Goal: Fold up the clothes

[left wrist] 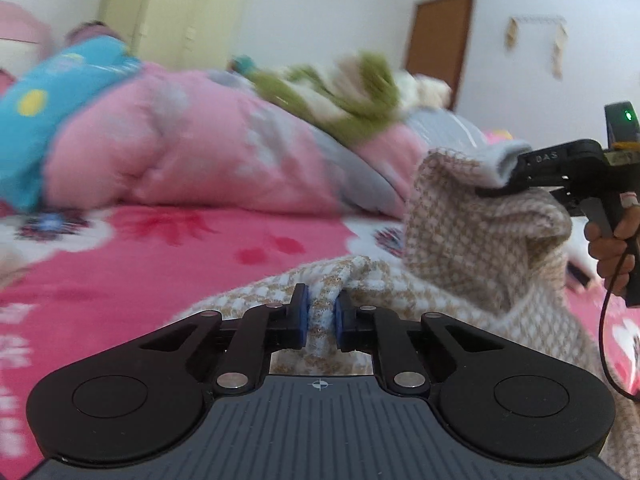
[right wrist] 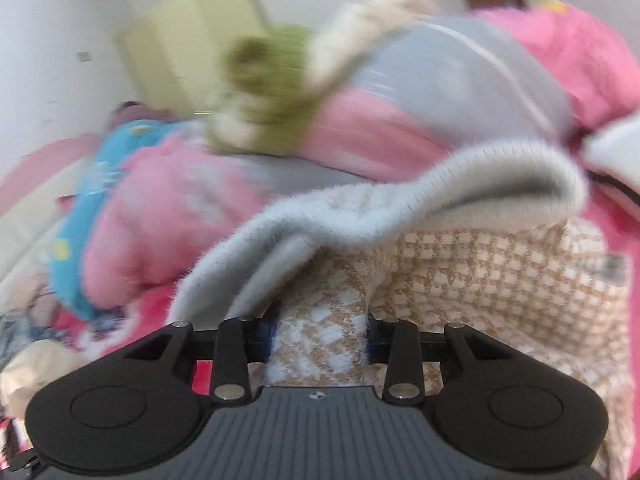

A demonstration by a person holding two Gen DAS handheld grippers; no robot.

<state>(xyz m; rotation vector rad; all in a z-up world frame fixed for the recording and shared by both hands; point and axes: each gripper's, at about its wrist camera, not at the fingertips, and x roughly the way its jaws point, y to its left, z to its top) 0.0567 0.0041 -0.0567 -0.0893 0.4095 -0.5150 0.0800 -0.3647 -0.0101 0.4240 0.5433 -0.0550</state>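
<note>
A: Listing item one: knit sweater [left wrist: 460, 248], beige-and-white houndstooth with a pale grey ribbed hem [right wrist: 360, 216]. Location?

B: On the bed [left wrist: 160, 264], toward its right side, over the pink floral sheet. Part lies on the sheet, part is lifted off it.

A: Item two: left claw [left wrist: 322, 316].

B: Narrow, blue pads pinching a fold of the sweater low over the bed.

A: Item three: right claw [right wrist: 320, 332].

B: Also clamped on the sweater; a thick bunch of knit sits between its blue pads, the grey hem draped above. In the left wrist view it holds its portion higher than the left claw does, with a hand [left wrist: 608, 244] on the grip.

A: Other stock?

B: Pink quilt [left wrist: 192, 152] heaped along the far side of the bed; on it a blue patterned cloth [left wrist: 60, 92] at the left and a green-and-cream garment [left wrist: 340, 88] further right. All blurred.
</note>
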